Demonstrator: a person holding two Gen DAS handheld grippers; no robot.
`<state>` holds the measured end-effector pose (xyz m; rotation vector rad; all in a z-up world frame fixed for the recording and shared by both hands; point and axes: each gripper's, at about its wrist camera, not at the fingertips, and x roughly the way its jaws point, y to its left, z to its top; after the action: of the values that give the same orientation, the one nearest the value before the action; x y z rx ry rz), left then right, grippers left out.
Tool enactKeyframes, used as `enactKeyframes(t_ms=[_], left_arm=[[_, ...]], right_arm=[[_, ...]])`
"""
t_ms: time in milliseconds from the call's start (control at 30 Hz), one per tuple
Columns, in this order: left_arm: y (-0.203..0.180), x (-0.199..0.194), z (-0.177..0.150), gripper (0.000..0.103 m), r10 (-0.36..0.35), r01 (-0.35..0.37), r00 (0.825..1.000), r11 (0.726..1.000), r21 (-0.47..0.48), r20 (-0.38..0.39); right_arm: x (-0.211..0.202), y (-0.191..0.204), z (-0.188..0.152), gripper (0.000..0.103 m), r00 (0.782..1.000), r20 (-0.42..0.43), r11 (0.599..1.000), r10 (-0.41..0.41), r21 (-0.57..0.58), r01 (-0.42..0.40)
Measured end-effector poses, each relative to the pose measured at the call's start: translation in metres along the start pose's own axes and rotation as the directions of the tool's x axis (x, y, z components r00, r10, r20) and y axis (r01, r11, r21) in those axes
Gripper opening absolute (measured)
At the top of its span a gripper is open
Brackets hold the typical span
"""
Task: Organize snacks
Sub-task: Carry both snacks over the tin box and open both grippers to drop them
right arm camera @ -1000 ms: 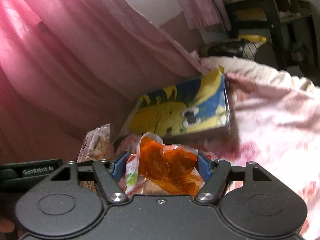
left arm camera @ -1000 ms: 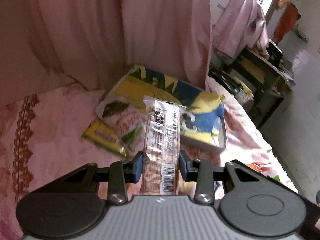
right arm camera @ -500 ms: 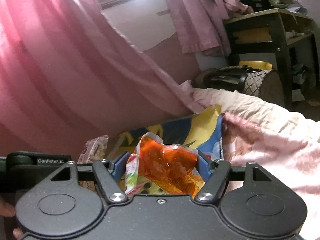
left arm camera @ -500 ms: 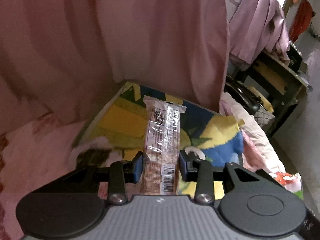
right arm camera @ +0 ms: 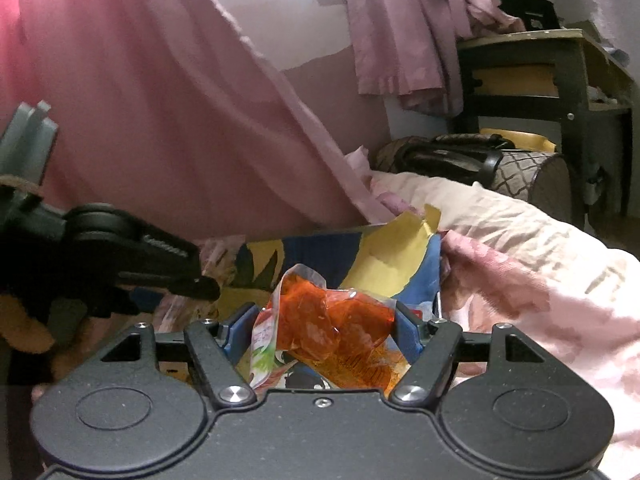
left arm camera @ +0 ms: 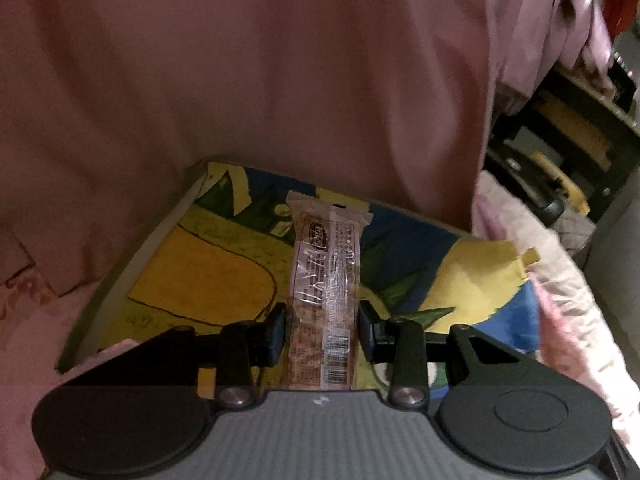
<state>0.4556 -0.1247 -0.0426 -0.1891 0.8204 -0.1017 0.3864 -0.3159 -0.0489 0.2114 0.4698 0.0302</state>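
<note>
Presently, both snacks undelivered: left gripper (left arm camera: 322, 330) clamps wafer bar (left arm camera: 325, 300); right gripper (right arm camera: 325, 330) clamps orange snack pouch (right arm camera: 332, 330). Each hangs above the cartoon-printed box (left arm camera: 208, 276); releasing into it apparently remains.

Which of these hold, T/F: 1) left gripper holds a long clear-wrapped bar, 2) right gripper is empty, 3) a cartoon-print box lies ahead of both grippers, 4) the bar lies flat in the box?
1) True: the left gripper is shut on the clear-wrapped bar.
2) False: the right gripper is clamping an orange snack pouch.
3) True: the cartoon-print box is ahead of both.
4) False: the bar is held between the jaws, above the box.
</note>
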Motion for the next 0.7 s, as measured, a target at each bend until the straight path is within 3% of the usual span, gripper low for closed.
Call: enactKeyframes(t_ms=[433,700], left_arm=[[-0.002,0.037,-0.013,0.040,0.075,-0.076,0.993,0.997,-0.011,-0.087],[-0.007,0.043,-0.023,0.040,0.081,-0.081,0.993,0.997,0.004,-0.083]], right_arm=[[0.028,0.001,-0.017,0.073,0.994,-0.106,0.999,-0.027,-0.031,0.024],[0.037,0.005,-0.029,0.075,0.990,-0.135,0.997,-0.042,-0.064,0.034]])
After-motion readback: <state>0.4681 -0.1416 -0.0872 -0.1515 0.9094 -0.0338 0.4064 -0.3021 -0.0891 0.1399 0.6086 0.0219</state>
